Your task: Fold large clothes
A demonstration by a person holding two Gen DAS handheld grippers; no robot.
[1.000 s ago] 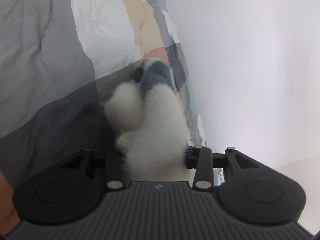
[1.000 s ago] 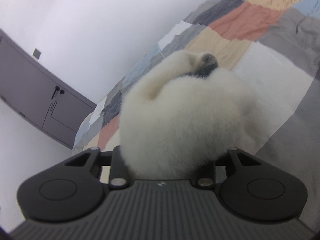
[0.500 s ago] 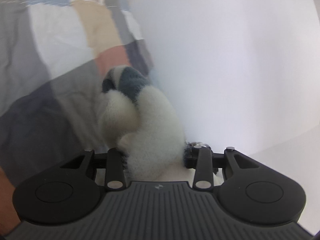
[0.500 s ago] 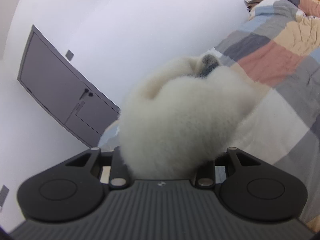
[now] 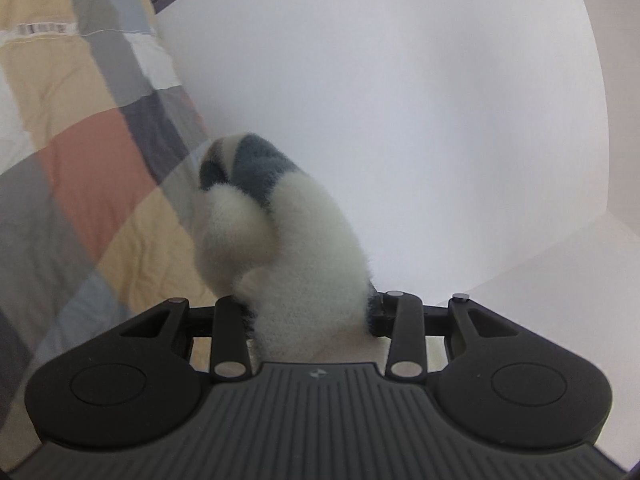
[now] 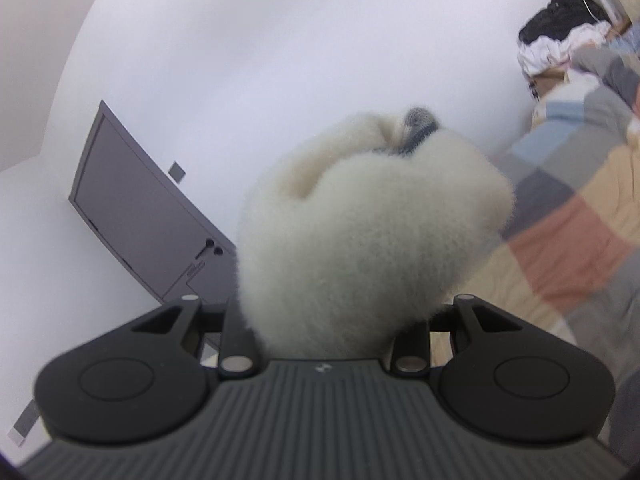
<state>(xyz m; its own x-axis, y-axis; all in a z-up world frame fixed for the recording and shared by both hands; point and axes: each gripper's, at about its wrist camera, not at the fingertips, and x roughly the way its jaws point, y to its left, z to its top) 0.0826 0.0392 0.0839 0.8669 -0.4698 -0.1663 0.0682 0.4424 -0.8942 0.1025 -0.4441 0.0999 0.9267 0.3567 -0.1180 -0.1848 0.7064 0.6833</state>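
Note:
A fluffy white garment with dark blue-grey patches (image 5: 296, 248) bunches up between the jaws of my left gripper (image 5: 312, 320), which is shut on it and holds it up in front of the white wall. My right gripper (image 6: 328, 328) is shut on another part of the same fluffy white garment (image 6: 360, 232), which covers its fingers. The fingertips of both grippers are hidden in the fleece. The patchwork quilt on the bed (image 5: 72, 160) lies behind and below; it also shows in the right wrist view (image 6: 568, 232).
A white wall (image 5: 400, 120) fills the background. A grey cabinet (image 6: 136, 216) stands against the wall to the left in the right wrist view. A pile of dark and white clothes (image 6: 560, 36) lies at the far end of the bed.
Both grippers have risen and tilted upward with the garment in them. The quilt has slid out of the centre of both views and the wall now fills them.

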